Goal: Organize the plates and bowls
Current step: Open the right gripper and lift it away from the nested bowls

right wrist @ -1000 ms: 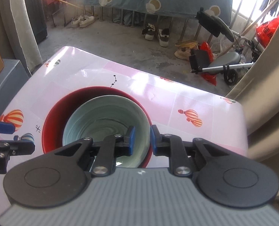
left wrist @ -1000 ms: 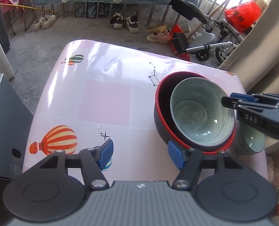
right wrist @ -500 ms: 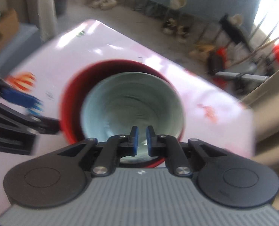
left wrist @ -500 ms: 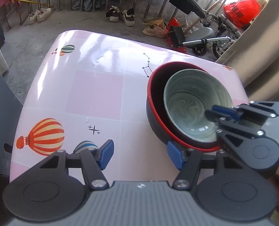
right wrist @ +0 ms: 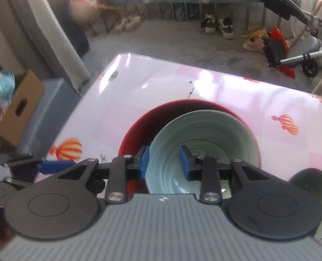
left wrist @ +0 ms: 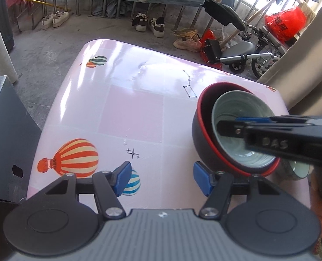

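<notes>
While the right gripper (right wrist: 164, 163) spreads its fingers astride the near rim of the pale green bowl (right wrist: 201, 143), pads not pressing, that bowl sits nested in the red-rimmed bowl (left wrist: 201, 130) near the counter's (left wrist: 130, 113) right edge. The left gripper (left wrist: 162, 179), fingers apart and empty, hangs just left of the stack.

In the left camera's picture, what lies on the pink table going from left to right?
Striped orange balloon print → star doodle → red-rimmed black bowl → pale green bowl nested inside it → another small bowl at the right edge.
</notes>
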`<state>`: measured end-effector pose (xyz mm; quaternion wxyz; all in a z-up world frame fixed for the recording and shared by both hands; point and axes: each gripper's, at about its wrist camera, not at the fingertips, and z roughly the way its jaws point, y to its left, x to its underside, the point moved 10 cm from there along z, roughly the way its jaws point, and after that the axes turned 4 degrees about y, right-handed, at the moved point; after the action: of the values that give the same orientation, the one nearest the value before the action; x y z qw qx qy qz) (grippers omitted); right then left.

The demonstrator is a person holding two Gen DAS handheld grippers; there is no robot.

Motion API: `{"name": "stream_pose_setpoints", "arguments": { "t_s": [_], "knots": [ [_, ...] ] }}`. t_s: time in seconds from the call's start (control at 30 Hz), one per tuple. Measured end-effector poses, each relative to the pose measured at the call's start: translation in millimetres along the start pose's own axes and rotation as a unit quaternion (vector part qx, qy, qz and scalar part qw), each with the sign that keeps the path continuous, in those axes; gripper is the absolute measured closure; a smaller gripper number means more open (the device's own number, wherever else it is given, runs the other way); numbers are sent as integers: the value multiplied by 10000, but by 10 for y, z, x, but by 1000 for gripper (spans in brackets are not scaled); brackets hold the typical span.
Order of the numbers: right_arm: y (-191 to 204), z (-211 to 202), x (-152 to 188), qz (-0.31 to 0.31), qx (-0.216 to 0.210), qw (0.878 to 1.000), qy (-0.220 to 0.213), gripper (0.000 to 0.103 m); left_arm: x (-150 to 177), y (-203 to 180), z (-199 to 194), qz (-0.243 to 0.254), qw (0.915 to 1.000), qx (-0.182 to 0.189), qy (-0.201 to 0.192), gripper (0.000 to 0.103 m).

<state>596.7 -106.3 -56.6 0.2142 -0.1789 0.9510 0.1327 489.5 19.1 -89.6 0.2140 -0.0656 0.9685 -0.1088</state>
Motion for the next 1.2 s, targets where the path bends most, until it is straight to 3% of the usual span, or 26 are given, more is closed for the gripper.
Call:
{"name": "stream_pose_setpoints", "arguments": {
  "t_s": [0.23, 0.3, 0.4, 0.47, 0.6, 0.7, 0.8, 0.87, 1.0, 1.2],
  "knots": [
    [212, 288, 41, -328, 440, 9978, 366, 73, 58, 127, -4, -121, 9999, 39, 52, 39],
    [254, 357, 82, -396, 516, 9968, 457, 77, 73, 162, 2, -148, 9998, 54, 74, 39],
    [315, 405, 119, -493, 491, 9966, 435, 91, 86, 191, 18, -173, 9998, 51, 75, 39],
    [366, 394, 124, -572, 578, 9962, 314, 93, 104, 219, 12, -191, 9998, 59, 78, 39],
    [375, 288, 86, -186, -3, 9996, 221, 95, 117, 235, 23, -208, 9997, 75, 84, 39],
    [358, 253, 96, -125, -121, 9996, 219, 95, 127, 234, 33, -215, 9997, 71, 108, 39],
    [353, 229, 119, -123, -145, 9995, 253, 92, 134, 200, 7, -159, 9998, 76, 77, 38],
    [355, 154, 118, -244, -37, 9995, 192, 84, 129, 168, -21, -99, 9999, 48, 23, 38],
    [321, -191, 88, -303, -125, 9993, -193, 57, 103, 73, -156, 16, 9999, 20, -155, 37],
    [-133, -946, 169, 113, -228, 9965, -791, 53, 72, -290, -482, 502, 9969, -17, -613, 33]
  ]
}}
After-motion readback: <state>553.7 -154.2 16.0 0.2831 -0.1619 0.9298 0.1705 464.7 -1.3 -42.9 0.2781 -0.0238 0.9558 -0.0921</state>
